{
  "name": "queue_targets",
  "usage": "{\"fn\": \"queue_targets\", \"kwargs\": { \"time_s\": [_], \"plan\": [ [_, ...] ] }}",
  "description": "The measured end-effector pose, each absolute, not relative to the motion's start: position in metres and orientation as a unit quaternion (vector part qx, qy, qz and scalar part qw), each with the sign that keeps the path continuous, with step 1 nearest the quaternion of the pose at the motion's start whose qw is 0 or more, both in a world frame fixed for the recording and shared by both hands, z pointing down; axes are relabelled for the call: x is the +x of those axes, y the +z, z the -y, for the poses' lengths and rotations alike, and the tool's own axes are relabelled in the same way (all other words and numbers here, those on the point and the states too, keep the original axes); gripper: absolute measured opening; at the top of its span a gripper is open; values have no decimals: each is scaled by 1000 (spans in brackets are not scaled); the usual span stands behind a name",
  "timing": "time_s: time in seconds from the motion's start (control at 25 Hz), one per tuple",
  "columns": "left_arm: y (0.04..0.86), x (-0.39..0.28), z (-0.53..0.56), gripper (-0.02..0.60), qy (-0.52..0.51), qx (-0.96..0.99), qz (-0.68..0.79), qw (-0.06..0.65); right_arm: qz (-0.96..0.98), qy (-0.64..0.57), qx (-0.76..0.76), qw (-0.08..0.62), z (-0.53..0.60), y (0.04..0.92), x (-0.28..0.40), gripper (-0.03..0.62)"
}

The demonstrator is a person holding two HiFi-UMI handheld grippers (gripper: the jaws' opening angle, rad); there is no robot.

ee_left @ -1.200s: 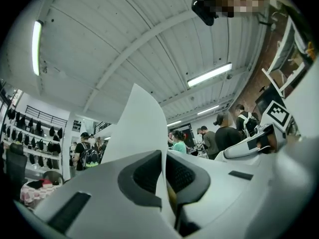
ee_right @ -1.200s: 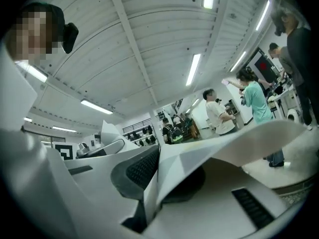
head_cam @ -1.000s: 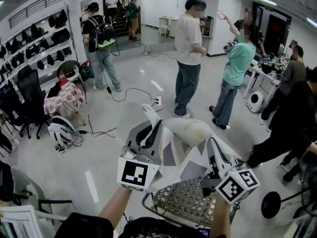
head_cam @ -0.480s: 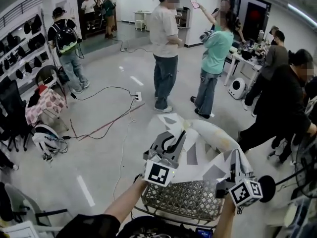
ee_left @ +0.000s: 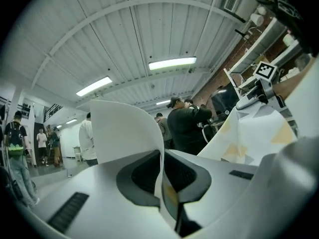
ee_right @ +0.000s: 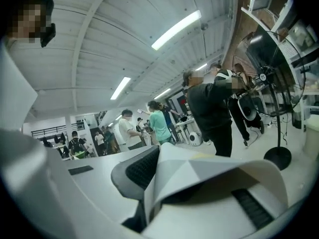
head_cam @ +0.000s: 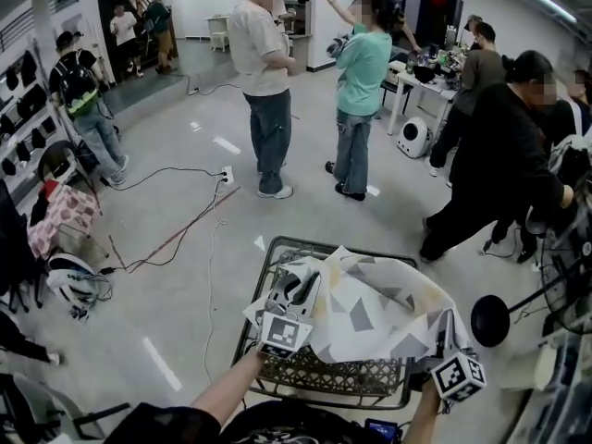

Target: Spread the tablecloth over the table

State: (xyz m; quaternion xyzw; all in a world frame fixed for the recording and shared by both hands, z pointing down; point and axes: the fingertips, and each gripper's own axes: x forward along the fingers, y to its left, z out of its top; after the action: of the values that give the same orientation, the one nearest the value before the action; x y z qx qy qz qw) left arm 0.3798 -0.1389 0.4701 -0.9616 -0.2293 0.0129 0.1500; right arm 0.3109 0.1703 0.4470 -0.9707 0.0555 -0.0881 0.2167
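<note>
The tablecloth (head_cam: 370,308), white with grey and yellow shapes, lies rumpled over the right part of a wire-mesh table (head_cam: 277,246). My left gripper (head_cam: 308,283) holds the cloth's left edge above the table's left side. In the left gripper view a fold of the tablecloth (ee_left: 124,128) is still pinched between the pads of the left gripper (ee_left: 162,159), whose jaws have just been opening slightly. My right gripper (head_cam: 453,340) is at the near right corner, mostly under the cloth. In the right gripper view the tablecloth (ee_right: 214,173) is clamped in the right gripper (ee_right: 158,183).
A person in black (head_cam: 504,155) stands just right of the table's far end. Two more people (head_cam: 264,81) stand farther back. A fan's round black base (head_cam: 490,320) sits beside the table's right edge. Cables (head_cam: 185,229) run across the floor at left.
Both grippers have come down and forward with the cloth. It was bunched in the air above the mesh table and now drapes over it. The view has swung to the right.
</note>
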Motion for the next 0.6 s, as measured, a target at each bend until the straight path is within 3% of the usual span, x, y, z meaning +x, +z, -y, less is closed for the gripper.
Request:
{"fn": "queue_targets", "kwargs": {
  "time_s": [0.24, 0.6],
  "plan": [
    [435, 422, 109, 35, 25, -950, 260, 172, -70, -76, -972, 213, -186, 429, 330, 25],
    [287, 518, 93, 45, 139, -901, 269, 312, -123, 70, -981, 136, -135, 296, 406, 25]
  ]
}}
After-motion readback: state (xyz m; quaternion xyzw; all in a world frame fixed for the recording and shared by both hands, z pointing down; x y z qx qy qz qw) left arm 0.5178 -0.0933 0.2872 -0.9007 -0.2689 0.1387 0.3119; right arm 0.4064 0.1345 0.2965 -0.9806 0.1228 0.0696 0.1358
